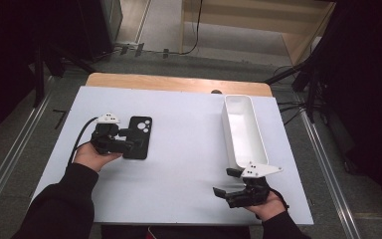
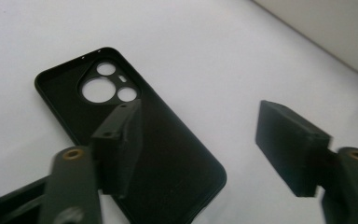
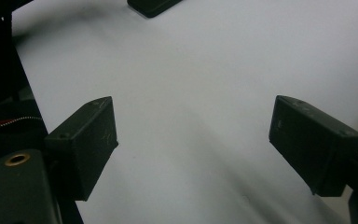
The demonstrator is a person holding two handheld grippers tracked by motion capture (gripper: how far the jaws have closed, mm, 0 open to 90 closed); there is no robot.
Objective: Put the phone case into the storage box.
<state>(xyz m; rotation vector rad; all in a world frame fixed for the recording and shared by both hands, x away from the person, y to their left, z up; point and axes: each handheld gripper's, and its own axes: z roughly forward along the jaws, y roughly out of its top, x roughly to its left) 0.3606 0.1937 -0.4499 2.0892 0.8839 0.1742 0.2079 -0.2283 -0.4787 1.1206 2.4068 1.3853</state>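
Observation:
A black phone case lies flat on the white table, left of the middle, inner side up with its camera cut-outs at the far end. My left gripper reaches over it from the left, open. In the left gripper view one jaw hovers over the phone case, and the other stands over bare table beside its long edge; no pad presses on it, and the left gripper holds nothing. My right gripper rests near the front right of the table, open and empty, the right gripper above bare table.
A long white bin stands lengthwise along the table's right side, just beyond the right gripper; its corner shows far off in the left gripper view. A wooden strip borders the table's far edge. Cables and stands lie on the floor around it.

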